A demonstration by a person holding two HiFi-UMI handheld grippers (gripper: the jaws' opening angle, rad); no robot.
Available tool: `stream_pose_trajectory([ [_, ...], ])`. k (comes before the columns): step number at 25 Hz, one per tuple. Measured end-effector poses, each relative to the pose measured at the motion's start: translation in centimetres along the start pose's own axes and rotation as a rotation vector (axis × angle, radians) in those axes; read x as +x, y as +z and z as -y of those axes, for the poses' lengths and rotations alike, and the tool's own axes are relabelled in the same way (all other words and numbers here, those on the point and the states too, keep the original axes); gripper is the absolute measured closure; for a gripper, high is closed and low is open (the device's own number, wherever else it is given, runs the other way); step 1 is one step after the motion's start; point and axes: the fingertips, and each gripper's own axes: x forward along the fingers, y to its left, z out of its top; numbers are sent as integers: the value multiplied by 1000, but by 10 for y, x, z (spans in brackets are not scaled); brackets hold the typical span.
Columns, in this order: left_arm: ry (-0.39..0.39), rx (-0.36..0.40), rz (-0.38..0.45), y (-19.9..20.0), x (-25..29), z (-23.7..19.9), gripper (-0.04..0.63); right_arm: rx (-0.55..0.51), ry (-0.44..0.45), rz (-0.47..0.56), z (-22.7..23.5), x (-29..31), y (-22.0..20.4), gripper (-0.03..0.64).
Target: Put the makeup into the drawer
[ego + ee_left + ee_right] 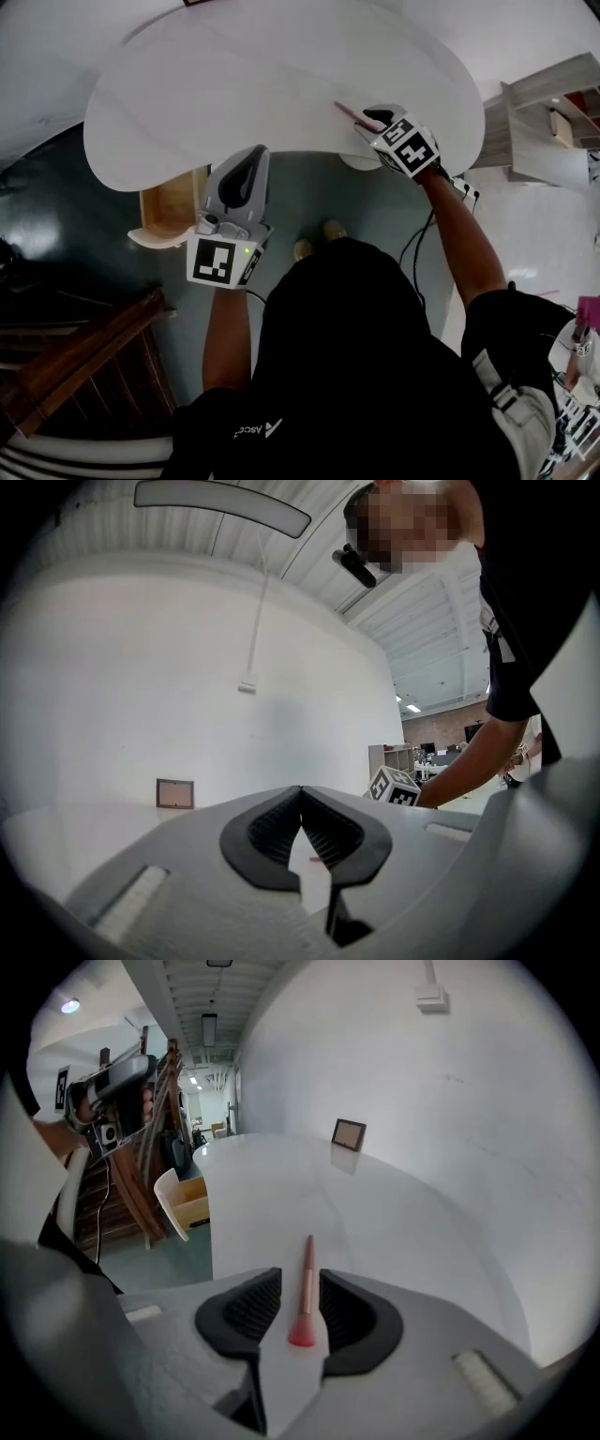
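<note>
A slim pink makeup brush [352,114] lies on the white table [262,84] near its right front edge. My right gripper [375,120] points down at it and is open. In the right gripper view the brush [307,1283] lies between the two pads, bristles toward the camera, and neither pad touches it. My left gripper [251,155] is level at the table's front edge, just right of the open wooden drawer [169,211]. Its jaws are shut tip to tip [301,791] on nothing.
A small picture frame [349,1133] stands at the table's far side against the wall. A wooden stair rail [75,356] is at lower left, a shelf unit [553,112] at the right. The person's feet and a cable are under the table edge.
</note>
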Motion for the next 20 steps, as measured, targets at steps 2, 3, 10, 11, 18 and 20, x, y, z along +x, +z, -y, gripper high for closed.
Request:
stream_pose_trajectory([
  [2, 7, -1, -7, -2, 0, -1, 584, -2, 6, -19, 4, 7, -3, 486],
  [3, 10, -1, -10, -4, 0, -2, 584, -1, 12, -30, 5, 9, -5, 486],
  [10, 31, -10, -28, -11, -2, -6, 584, 6, 50, -68, 3, 23, -12, 505],
  [11, 33, -11, -30, -12, -1, -6, 584, 9, 53, -69, 3, 23, -12, 514],
  [18, 40, -13, -47, -17, 1, -7, 584, 44, 78, -47, 2, 26, -12, 556],
  [20, 39, -13, -54, -19, 2, -5, 584, 57, 73, -35, 3, 26, -12, 565],
])
